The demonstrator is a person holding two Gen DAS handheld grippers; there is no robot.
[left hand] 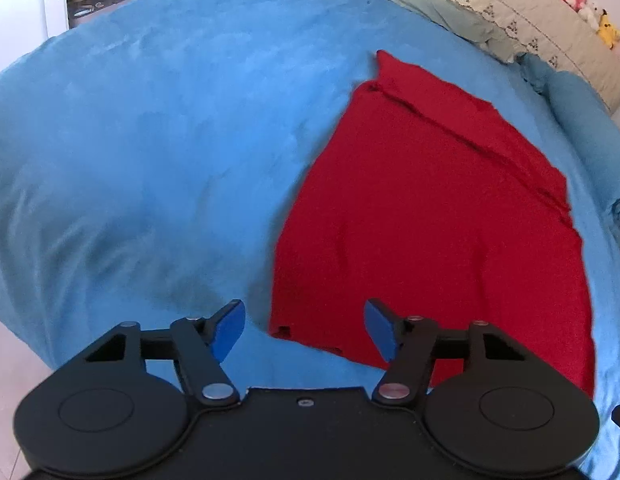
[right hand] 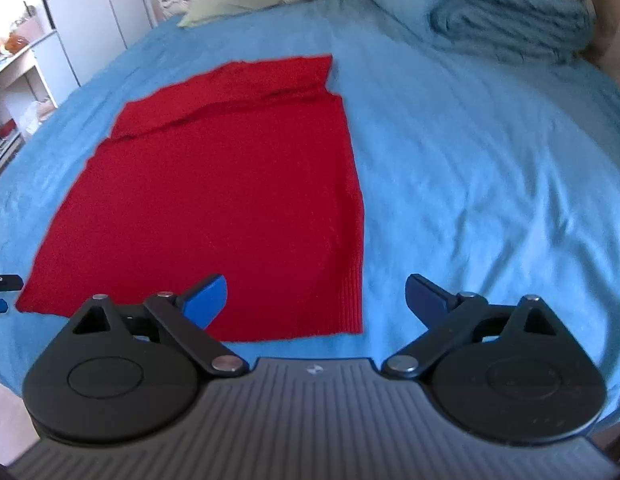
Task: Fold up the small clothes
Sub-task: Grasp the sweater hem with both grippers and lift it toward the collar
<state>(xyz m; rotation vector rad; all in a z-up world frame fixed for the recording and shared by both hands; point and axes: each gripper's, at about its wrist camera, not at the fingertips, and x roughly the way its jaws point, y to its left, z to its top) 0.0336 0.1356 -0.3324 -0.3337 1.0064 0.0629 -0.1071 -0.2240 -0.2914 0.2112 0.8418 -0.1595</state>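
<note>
A red knit garment [left hand: 430, 216] lies flat on the blue bed cover [left hand: 149, 140], with its sleeves folded across its far end. It also shows in the right wrist view [right hand: 221, 200]. My left gripper [left hand: 304, 326] is open and empty, hovering over the garment's near left corner. My right gripper [right hand: 316, 300] is open and empty above the garment's near right corner and ribbed hem. A bit of the left gripper [right hand: 1, 286] shows at the left edge of the right wrist view.
A folded blue blanket [right hand: 510, 20] and a pillow lie at the bed's far right. A green pillow [right hand: 237, 0] and a quilted headboard [left hand: 530, 16] with plush toys [left hand: 582, 4] are at the far end. White shelves [right hand: 21, 80] stand left of the bed.
</note>
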